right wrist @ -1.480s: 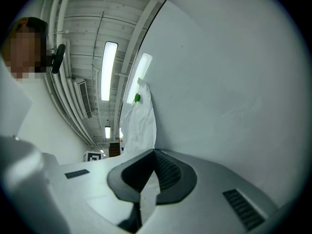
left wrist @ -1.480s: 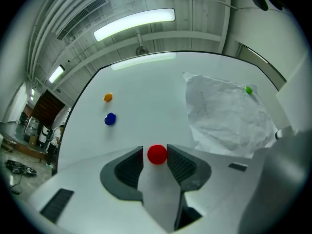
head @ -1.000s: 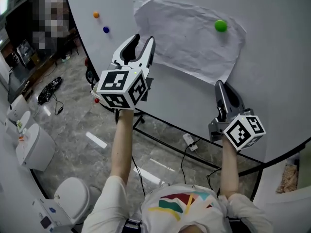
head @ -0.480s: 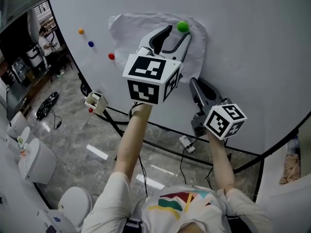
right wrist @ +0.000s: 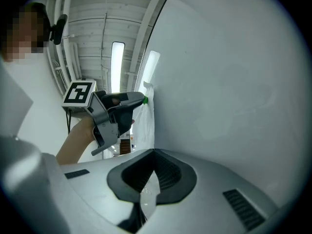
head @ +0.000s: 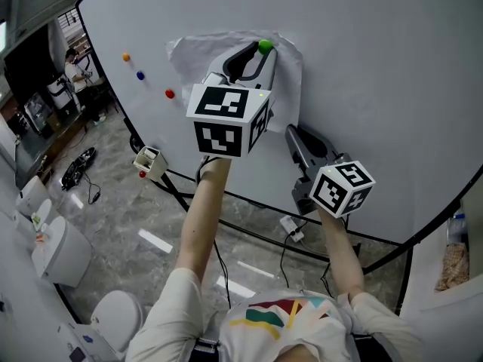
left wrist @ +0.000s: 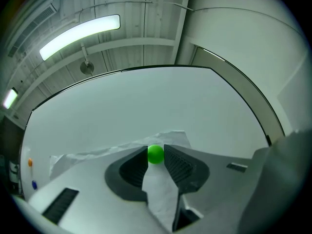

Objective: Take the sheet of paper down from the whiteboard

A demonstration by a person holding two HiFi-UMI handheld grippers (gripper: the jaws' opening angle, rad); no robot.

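Note:
A crumpled white sheet of paper [head: 198, 55] hangs on the whiteboard [head: 377, 74], pinned by a green ball magnet [head: 264, 46] at its upper right. My left gripper [head: 259, 53] reaches up to that magnet. In the left gripper view its jaws are closing, and the magnet [left wrist: 156, 154] sits between the tips, touching both pads. My right gripper [head: 290, 133] is below, shut on the sheet's lower right edge. A sliver of paper [right wrist: 149, 195] shows between its closed jaws [right wrist: 152, 152]. The left gripper [right wrist: 139, 101] also shows in the right gripper view.
Orange [head: 126, 56], blue [head: 140, 75] and red [head: 169, 93] magnets stick to the board left of the sheet. A small box [head: 149, 159] hangs by the board's lower frame, with cables on the floor. White stools [head: 53, 240] stand at the left. A person [head: 73, 62] is far back left.
My left gripper moved right and up across the board from the sheet's left edge to the green magnet, and its jaws narrowed around it. The right gripper stayed on the sheet's lower edge.

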